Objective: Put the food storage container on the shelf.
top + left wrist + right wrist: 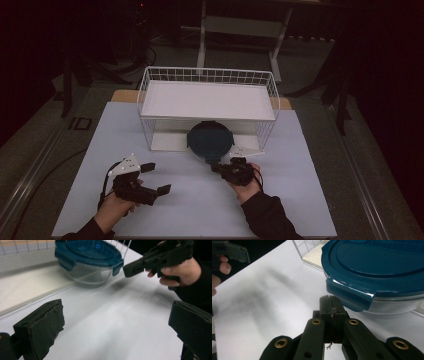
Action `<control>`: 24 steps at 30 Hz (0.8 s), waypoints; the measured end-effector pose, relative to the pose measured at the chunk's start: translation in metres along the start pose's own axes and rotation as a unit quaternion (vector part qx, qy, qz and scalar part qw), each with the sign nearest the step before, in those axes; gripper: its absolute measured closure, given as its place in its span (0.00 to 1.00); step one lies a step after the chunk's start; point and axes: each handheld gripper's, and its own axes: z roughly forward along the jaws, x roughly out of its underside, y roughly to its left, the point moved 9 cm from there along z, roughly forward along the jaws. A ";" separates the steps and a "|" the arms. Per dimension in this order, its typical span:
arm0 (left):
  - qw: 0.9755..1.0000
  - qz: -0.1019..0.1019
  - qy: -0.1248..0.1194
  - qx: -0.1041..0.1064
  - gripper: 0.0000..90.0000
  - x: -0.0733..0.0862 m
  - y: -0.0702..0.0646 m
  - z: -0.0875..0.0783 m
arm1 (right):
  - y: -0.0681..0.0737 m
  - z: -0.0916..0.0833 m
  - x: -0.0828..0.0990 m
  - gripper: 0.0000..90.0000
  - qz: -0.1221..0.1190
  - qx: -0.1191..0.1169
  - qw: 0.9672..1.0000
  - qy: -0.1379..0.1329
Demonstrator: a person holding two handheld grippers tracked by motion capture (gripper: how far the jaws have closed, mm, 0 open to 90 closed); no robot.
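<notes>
Container [210, 141] with teal lid sits on the tabletop [150, 210], half under the wire rack [207, 102]. Right gripper [332, 305] fingers pressed together, empty, tip at a lid latch, probably to flick it. Left gripper [156, 178] fingers wide, empty, waiting well aside.

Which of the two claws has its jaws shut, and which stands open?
The right claw is shut, jaws pressed together with nothing between, just short of the round clear container with the teal lid. The left claw stands wide open over the white table.
</notes>
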 end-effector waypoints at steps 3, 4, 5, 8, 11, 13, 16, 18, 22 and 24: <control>1.000 -0.006 0.005 -0.007 0.00 0.009 0.001 -0.002 | -0.002 0.003 0.002 1.00 -0.003 0.007 1.000 0.008; 1.000 -0.009 0.006 -0.009 0.00 0.011 0.001 -0.003 | -0.004 0.004 0.002 1.00 -0.003 0.010 1.000 0.008; 1.000 -0.009 0.005 -0.012 0.00 0.014 0.001 -0.003 | -0.005 0.005 0.003 1.00 -0.002 0.010 1.000 0.008; 1.000 -0.011 0.009 -0.014 0.00 0.018 0.003 -0.003 | -0.009 0.009 0.004 1.00 0.001 0.014 1.000 0.013; 1.000 -0.014 0.008 -0.016 0.00 0.019 0.004 -0.002 | -0.013 0.013 0.005 1.00 0.000 0.022 1.000 0.019; 1.000 -0.014 0.006 -0.016 0.00 0.019 0.005 -0.001 | -0.014 0.014 0.004 1.00 0.008 0.020 1.000 0.016; 1.000 -0.016 0.004 -0.016 0.00 0.019 0.005 0.000 | -0.016 0.016 0.001 1.00 0.005 0.023 1.000 0.015; 1.000 -0.011 0.004 -0.016 0.00 0.019 0.004 0.000 | -0.019 0.019 -0.001 1.00 0.010 0.024 1.000 0.012; 1.000 -0.007 0.005 -0.017 0.00 0.019 0.003 0.002 | -0.024 0.026 -0.008 1.00 0.014 0.034 0.999 0.007; 1.000 -0.004 0.006 -0.016 0.00 0.019 0.002 0.002 | -0.026 0.029 -0.011 1.00 0.019 0.035 0.999 0.004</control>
